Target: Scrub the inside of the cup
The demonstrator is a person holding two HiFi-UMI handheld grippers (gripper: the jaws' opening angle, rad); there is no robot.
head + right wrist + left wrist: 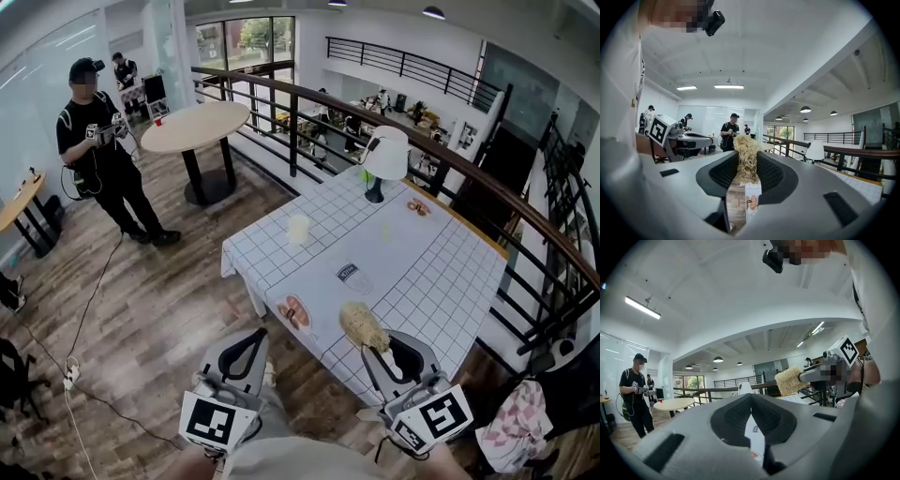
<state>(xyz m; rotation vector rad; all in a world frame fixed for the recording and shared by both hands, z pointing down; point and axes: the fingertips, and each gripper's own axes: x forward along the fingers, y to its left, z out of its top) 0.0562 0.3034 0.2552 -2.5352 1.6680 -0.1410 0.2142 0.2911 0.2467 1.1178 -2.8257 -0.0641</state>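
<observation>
Pre-scrub: scrubber (364, 326) pinched by right tool (375, 352); left tool (255, 337) pressed together, empty. Cup (298, 228), at 11 o'clock on surface (441, 272), judged next to be reached and steadied.

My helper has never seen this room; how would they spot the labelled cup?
Go to the table with the white grid-patterned cloth beside the railing. Near its middle, between a pale cream cylinder and a straw-coloured fibrous scrubber, stands a clear glass cup, the only thing bearing a dark label.
</observation>
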